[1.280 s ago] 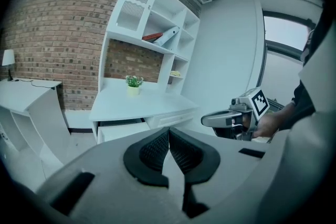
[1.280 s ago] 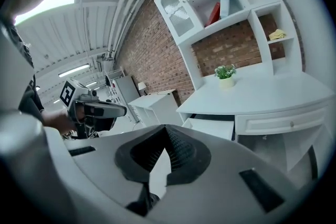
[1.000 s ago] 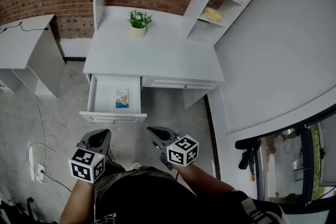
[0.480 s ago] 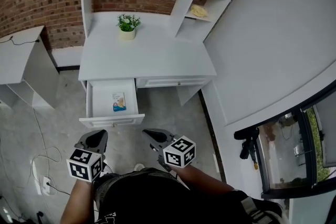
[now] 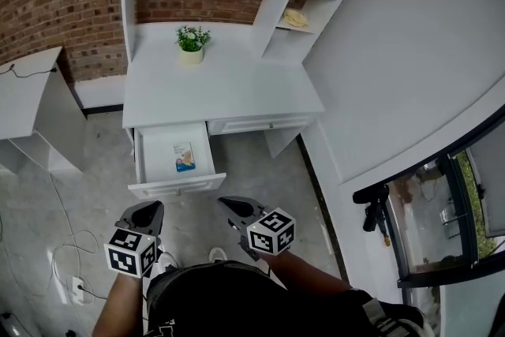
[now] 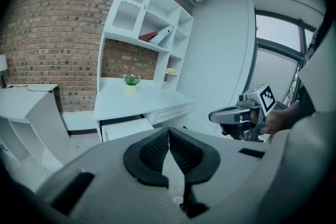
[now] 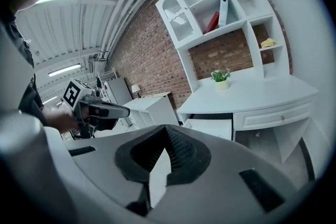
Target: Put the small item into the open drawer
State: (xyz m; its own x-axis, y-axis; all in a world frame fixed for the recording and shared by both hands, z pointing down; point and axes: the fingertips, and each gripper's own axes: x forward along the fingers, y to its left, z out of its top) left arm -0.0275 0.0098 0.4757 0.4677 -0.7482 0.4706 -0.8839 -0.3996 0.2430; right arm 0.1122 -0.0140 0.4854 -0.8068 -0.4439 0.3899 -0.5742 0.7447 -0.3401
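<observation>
left gripper (image 5: pixel 148 207): jaws pressed together, nothing between them, held near the body
right gripper (image 5: pixel 230 204): jaws pressed together, empty, to the right of the left one, well apart from the desk (image 5: pixel 229 87)
small item (image 5: pixel 185 156): lying flat inside the drawer (image 5: pixel 178 186), slightly right of its middle
drawer: pulled out, left end of the desk, beyond both grippers
potted plant (image 5: pixel 192 39): far left on the desktop

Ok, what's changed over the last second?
Only the head view shifted; the desk sits slightly further left. Nothing grabbed or released. Left gripper and right gripper stay shut and empty; the drawer stays open, item inside.
</observation>
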